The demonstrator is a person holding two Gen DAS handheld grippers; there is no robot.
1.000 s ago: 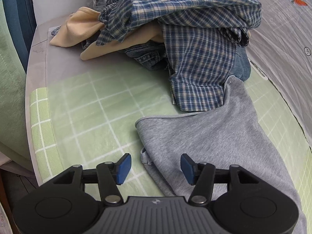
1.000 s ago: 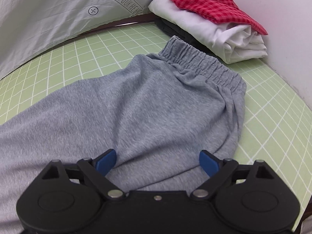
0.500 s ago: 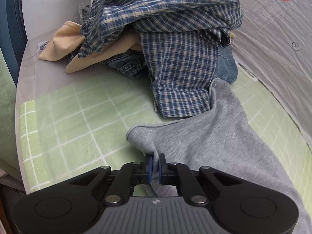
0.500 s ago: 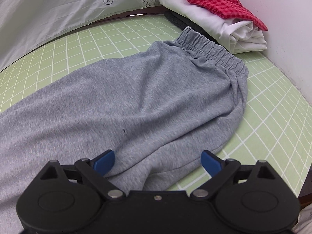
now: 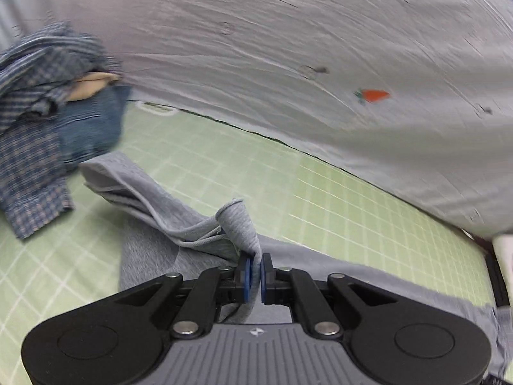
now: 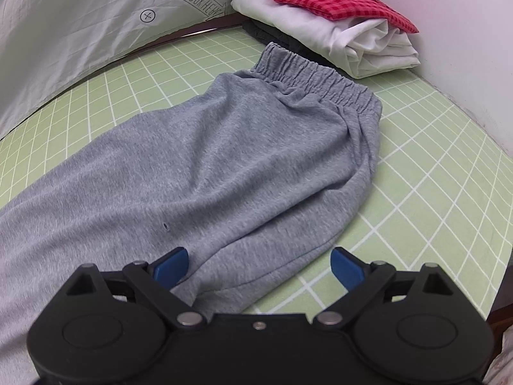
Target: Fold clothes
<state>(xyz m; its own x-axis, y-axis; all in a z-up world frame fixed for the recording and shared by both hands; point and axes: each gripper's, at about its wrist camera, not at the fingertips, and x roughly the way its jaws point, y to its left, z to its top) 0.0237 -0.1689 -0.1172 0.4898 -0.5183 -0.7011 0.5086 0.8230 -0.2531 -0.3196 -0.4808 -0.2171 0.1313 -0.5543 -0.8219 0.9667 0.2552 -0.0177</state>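
Grey sweatpants (image 6: 205,160), one pair; left claw (image 5: 253,276) pinches them.

Motion-blurred clothes pile (image 5: 48,102) is cut off leftward.

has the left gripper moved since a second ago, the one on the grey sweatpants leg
Yes. The left gripper, shut on the grey sweatpants hem, has lifted and swung right: the pile of blue plaid shirts slid from the view's centre to its left edge.
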